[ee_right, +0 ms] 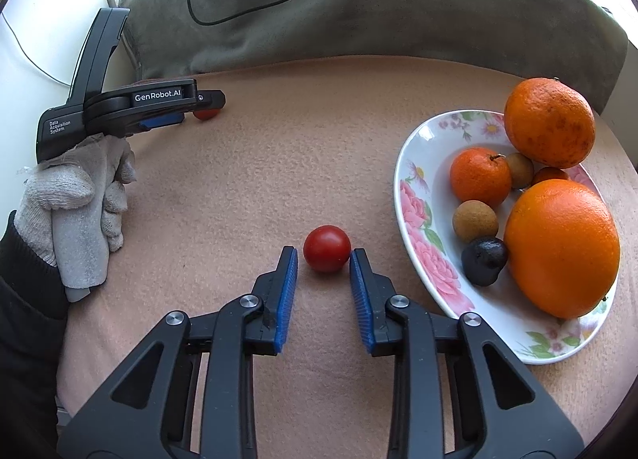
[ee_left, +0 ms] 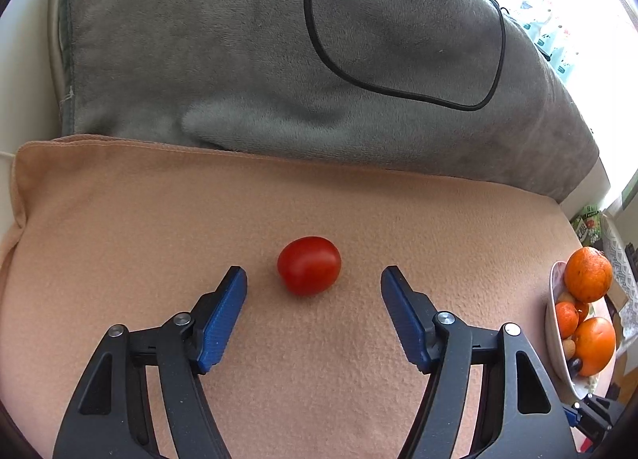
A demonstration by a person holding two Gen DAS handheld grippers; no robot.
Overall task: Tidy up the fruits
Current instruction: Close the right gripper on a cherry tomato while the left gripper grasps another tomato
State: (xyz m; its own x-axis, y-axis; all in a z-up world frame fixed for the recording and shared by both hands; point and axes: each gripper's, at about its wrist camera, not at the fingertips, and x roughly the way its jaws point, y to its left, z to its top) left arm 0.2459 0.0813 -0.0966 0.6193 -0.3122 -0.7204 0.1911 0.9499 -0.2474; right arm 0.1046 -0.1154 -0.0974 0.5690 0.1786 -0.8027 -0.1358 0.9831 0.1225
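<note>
A red cherry tomato [ee_left: 309,265] lies on the peach cloth [ee_left: 159,220], just beyond the tips of my left gripper [ee_left: 314,273], which is open wide with a gap on either side of the fruit. In the right wrist view the same left gripper [ee_right: 207,102] hovers over that tomato [ee_right: 206,114] at the far left. A second cherry tomato [ee_right: 327,248] sits at the tips of my right gripper [ee_right: 323,252]. Its blue fingers [ee_right: 288,279] stand narrowly apart: the right tip is at the fruit's edge and the left one is clear of it.
A flowered plate [ee_right: 414,196] at the right holds two large oranges [ee_right: 562,248], small tangerines [ee_right: 480,177], brown longans [ee_right: 475,220] and a dark fruit [ee_right: 484,261]. A grey blanket [ee_right: 398,12] with a black cable [ee_left: 398,90] lies behind. A gloved hand [ee_right: 79,200] holds the left gripper.
</note>
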